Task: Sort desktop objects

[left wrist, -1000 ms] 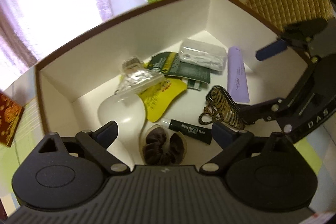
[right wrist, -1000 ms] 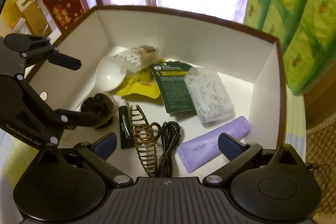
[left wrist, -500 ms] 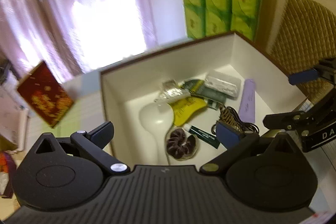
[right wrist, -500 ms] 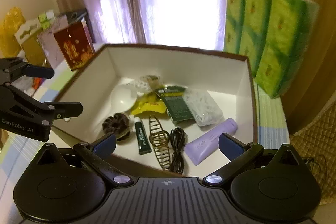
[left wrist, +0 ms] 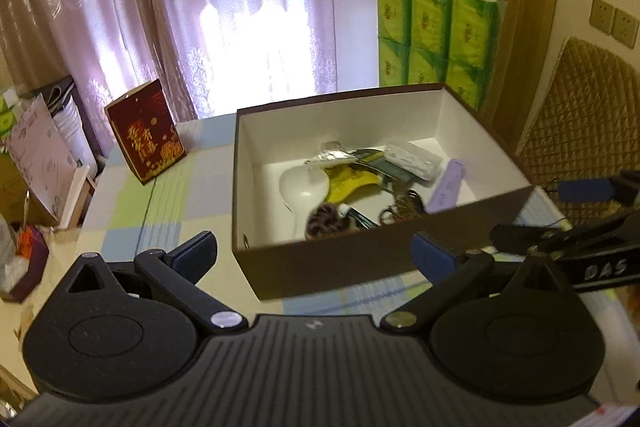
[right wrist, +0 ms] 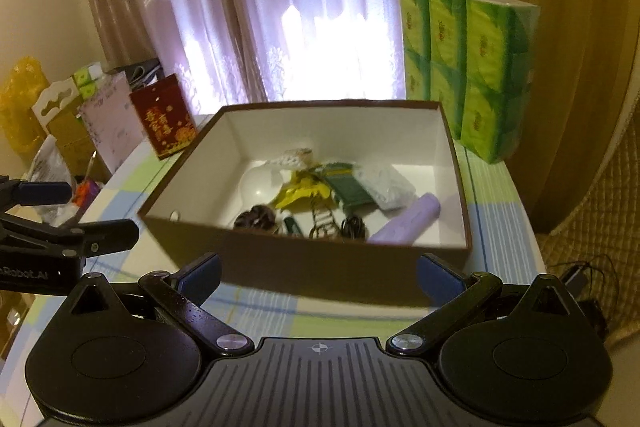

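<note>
A brown box with a white inside (left wrist: 360, 261) (right wrist: 304, 271) stands on the checked tablecloth. Inside lie a white scoop (left wrist: 300, 185), a yellow pouch (left wrist: 350, 177), a dark scrunchie (left wrist: 326, 221) (right wrist: 254, 219), a lilac tube (left wrist: 448, 187) (right wrist: 408, 223), a clear case (left wrist: 412, 159) (right wrist: 384, 185), a green packet (right wrist: 346, 185), a hair claw (right wrist: 322, 221) and a coiled black cable (right wrist: 354, 227). My left gripper (left wrist: 314, 253) is open in front of the box's near wall, holding nothing. My right gripper (right wrist: 318, 273) is open too, also in front of the box, empty.
A red and gold box (left wrist: 146, 131) (right wrist: 166, 115) stands left of the brown box. Green tissue packs (left wrist: 436, 39) (right wrist: 468, 67) are stacked behind it on the right. Cartons and bags (right wrist: 60, 123) crowd the left edge. A quilted chair back (left wrist: 580, 115) is at right.
Both grippers have pulled back and up from over the box's inside to in front of its near wall. Both stayed open. The items in the box have not moved.
</note>
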`<state>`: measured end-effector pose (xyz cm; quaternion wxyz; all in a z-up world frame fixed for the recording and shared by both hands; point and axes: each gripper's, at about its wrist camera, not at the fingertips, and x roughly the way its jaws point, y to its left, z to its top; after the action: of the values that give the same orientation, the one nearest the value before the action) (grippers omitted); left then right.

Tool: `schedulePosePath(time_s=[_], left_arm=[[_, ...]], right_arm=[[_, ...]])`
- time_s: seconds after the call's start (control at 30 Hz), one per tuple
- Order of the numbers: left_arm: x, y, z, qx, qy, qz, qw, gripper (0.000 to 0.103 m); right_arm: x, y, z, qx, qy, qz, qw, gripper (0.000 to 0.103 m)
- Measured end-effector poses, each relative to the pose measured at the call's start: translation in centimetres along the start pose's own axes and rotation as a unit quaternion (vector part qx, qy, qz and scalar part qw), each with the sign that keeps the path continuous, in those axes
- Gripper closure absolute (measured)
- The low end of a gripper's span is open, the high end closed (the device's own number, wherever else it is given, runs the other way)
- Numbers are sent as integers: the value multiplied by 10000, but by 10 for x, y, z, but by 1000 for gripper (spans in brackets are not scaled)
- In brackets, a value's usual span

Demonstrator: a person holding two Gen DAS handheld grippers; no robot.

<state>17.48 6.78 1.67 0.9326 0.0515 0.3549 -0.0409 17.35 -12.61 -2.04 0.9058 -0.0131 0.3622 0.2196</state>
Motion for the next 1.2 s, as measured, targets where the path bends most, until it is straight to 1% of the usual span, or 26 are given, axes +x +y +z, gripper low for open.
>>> schedulePosePath(time_s=[0.17, 0.37, 0.63, 0.8, 1.07, 1.2], left_arm=[[-26, -13, -16, -18, 32, 51, 10000, 1], [-52, -22, -31, -187, 21, 239, 9995, 1], [-80, -35, -45, -353, 44, 503, 9981, 1], [-94, -41, -56, -468, 56, 688, 9965, 1], [-107, -53, -76, -493, 200, 706, 9961, 1], [-113, -59, -81, -493, 204, 735, 9959, 1]], right_arm=[[-24, 9, -17, -128, -56, -58, 9999, 2], [-50, 6, -30, 56, -192, -17, 9998, 2], [-78, 6, -43, 23, -263, -17, 9996, 2], [-92, 8, -52, -103, -281, -50, 9995, 2], [-112, 5, -69, -188, -321, -157, 9992, 2], [-120, 2, -77, -192, -322, -209, 9991, 2]])
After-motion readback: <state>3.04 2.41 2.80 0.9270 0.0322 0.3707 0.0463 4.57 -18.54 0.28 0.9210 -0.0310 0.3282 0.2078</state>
